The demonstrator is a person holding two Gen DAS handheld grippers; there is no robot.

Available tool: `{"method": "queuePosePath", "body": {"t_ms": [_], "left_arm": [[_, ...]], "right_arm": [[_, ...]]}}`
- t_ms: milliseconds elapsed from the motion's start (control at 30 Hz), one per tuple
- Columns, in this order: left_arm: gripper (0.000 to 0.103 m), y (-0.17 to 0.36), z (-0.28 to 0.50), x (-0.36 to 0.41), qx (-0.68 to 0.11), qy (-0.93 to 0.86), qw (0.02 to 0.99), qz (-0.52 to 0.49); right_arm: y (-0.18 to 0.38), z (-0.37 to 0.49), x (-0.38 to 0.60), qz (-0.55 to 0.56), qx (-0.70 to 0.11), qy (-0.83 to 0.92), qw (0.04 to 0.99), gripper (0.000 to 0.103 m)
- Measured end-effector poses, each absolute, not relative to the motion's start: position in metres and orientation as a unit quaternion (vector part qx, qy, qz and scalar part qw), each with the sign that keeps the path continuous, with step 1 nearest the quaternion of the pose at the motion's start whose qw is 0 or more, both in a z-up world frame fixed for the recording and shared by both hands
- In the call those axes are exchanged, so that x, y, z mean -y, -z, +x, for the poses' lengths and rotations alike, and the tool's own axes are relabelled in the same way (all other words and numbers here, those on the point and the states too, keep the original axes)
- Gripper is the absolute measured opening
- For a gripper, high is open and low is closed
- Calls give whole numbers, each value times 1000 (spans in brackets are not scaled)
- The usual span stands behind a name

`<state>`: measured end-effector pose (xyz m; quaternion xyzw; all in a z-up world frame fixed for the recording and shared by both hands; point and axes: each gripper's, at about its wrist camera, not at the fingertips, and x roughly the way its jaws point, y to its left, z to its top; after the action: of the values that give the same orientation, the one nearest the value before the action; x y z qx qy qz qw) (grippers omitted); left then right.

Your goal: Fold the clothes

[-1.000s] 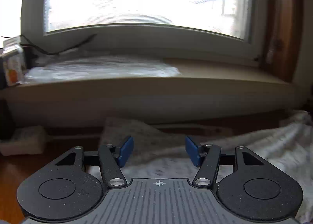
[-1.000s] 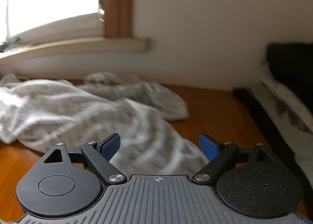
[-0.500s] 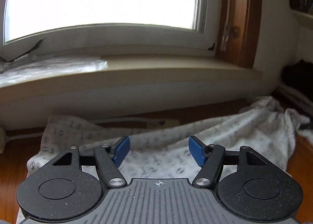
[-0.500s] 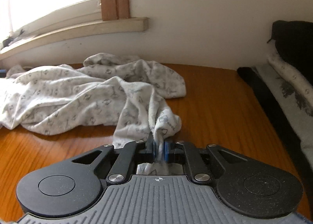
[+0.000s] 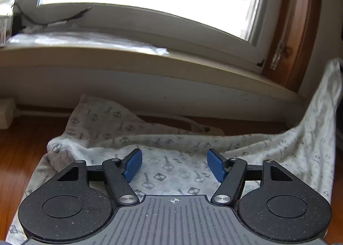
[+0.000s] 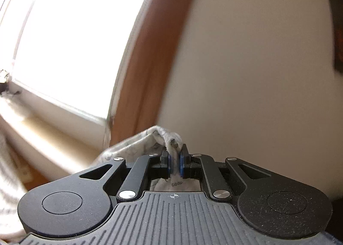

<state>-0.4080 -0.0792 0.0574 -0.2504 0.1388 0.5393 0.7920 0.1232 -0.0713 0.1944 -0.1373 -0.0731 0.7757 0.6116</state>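
A white garment with a small grey print (image 5: 171, 172) lies spread on the wooden table (image 5: 19, 150) under the window. My left gripper (image 5: 174, 164) hovers over its middle, open, with nothing pinched between its blue pads (image 5: 134, 164). The garment's right end is drawn up high at the right edge of the left wrist view. In the right wrist view my right gripper (image 6: 175, 164) is shut on a bunched edge of the garment (image 6: 165, 138) and held up in front of the wall. The rest of the cloth hangs down to its left.
A window sill (image 5: 150, 63) with a clear plastic sheet (image 5: 85, 41) runs behind the table. A white power strip (image 5: 6, 114) sits at the far left. A brown wooden window frame (image 6: 150, 73) and a cream wall (image 6: 257, 73) fill the right wrist view.
My right gripper closed on the garment's edge and lifted it off the table, tilting as it rose. My left gripper swung across the cloth and now sits lower over its middle, still open.
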Motion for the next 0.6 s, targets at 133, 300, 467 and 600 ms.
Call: {"method": "queuePosePath", "body": {"t_ms": [133,300,467,600], "left_arm": [[71,-56,-408,78,-144,-543,787,-257],[77,-56,-408,79,-145,-541,788,-257],[79,-55,-411,79,-139,-542,787,-262],[79,-56,-415,80,-129,-547,783,-267]], "right_arm": [[-161,94,25,-228,42,-742,629,21],[-111,119,23,-244,-53,-737,628,38],[-82,148,51,-213,-143,-745,615,45],[-55,149,65,-211,-210,-745,597,48]]}}
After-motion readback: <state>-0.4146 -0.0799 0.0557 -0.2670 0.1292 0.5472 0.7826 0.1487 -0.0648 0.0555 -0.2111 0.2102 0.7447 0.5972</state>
